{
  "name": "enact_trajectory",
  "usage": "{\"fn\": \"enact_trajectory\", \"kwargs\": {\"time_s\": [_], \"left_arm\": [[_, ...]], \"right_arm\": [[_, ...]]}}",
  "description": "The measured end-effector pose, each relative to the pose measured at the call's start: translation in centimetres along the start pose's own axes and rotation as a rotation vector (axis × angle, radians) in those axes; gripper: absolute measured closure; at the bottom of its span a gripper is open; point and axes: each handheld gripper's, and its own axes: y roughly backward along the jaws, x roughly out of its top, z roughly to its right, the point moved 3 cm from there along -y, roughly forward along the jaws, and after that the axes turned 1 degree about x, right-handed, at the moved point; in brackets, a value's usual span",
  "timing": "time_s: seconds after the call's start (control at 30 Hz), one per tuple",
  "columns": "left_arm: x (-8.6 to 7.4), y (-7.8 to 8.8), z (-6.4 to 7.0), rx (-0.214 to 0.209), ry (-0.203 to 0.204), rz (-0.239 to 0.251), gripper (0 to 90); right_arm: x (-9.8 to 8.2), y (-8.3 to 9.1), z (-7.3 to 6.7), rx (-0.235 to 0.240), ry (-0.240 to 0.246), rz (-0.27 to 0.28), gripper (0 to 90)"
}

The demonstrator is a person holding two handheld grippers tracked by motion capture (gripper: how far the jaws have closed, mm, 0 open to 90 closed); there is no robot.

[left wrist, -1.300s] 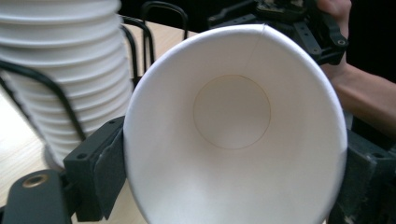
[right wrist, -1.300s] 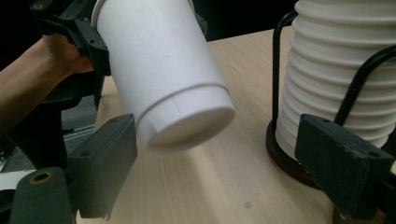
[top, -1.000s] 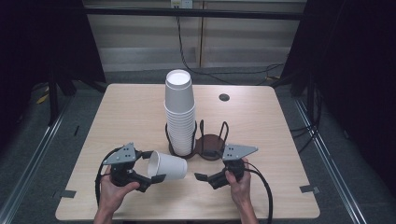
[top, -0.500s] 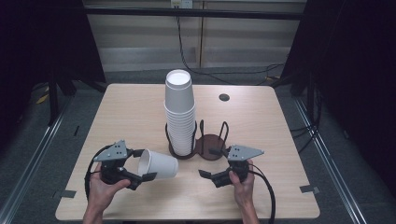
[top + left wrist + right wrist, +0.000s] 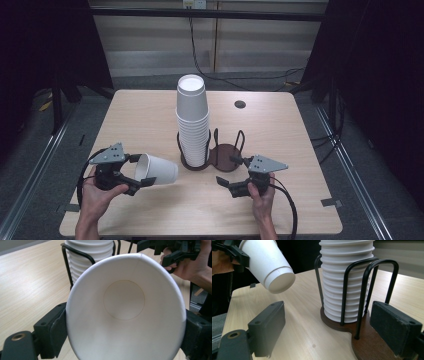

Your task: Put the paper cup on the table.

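Observation:
My left gripper (image 5: 140,172) is shut on the rim of a white paper cup (image 5: 159,170), which it holds on its side just above the table's front left, base pointing right. In the left gripper view the cup's open mouth (image 5: 125,315) faces the camera with a black jaw on each side. A tall stack of white cups (image 5: 192,120) stands in a black wire holder on a dark wooden base (image 5: 224,155). My right gripper (image 5: 227,172) is open just in front of that base, with nothing between its pads (image 5: 269,327).
The holder's second ring, right of the stack (image 5: 347,277), has no cups in it. A small dark disc (image 5: 240,104) lies at the table's far right. Cables trail from both grippers off the front edge.
My left gripper has carried the cup to the left, away from the stack. The right gripper has stayed where it was.

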Motion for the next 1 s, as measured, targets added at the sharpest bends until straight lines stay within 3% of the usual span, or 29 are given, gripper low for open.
{"fn": "enact_trajectory", "kwargs": {"time_s": [0.13, 0.3, 0.43, 0.57, 0.6, 0.67, 0.73, 0.77, 1.0], "left_arm": [[-0.1, 0.0, -0.6, 0.018, 0.015, -0.025, 11.8], [-0.3, -0.3, -1.4, 0.039, 0.030, -0.058, 11.8], [-0.2, -0.7, -2.2, 0.063, 0.028, -0.113, 11.8], [-0.1, -1.1, -2.7, 0.076, 0.031, -0.143, 11.7], [-0.1, -1.2, -2.9, 0.081, 0.030, -0.156, 11.7], [0.0, -1.2, -3.2, 0.101, 0.023, -0.184, 11.7], [0.3, -1.2, -3.4, 0.091, 0.022, -0.183, 11.5], [0.4, -1.3, -3.6, 0.092, 0.025, -0.196, 11.4], [1.0, -1.6, -5.1, 0.133, 0.024, -0.280, 11.3]], "right_arm": [[-0.3, 0.2, -0.2, -0.006, -0.002, 0.004, 12.5], [-1.4, 0.7, -0.5, -0.009, -0.017, 0.047, 12.4], [-2.2, 0.9, -0.3, -0.037, -0.034, 0.039, 12.5], [-2.5, 0.9, -0.2, -0.082, -0.031, 0.028, 12.5], [-2.7, 0.8, -0.2, -0.123, -0.028, 0.025, 12.5], [-2.9, 0.7, -0.2, -0.157, -0.019, 0.045, 12.6], [-3.3, 0.7, -0.2, -0.185, -0.027, 0.065, 12.4], [-3.4, 0.7, -0.2, -0.228, -0.024, 0.069, 12.5], [-3.5, 0.6, 0.0, -0.273, -0.016, 0.119, 12.4]]}}
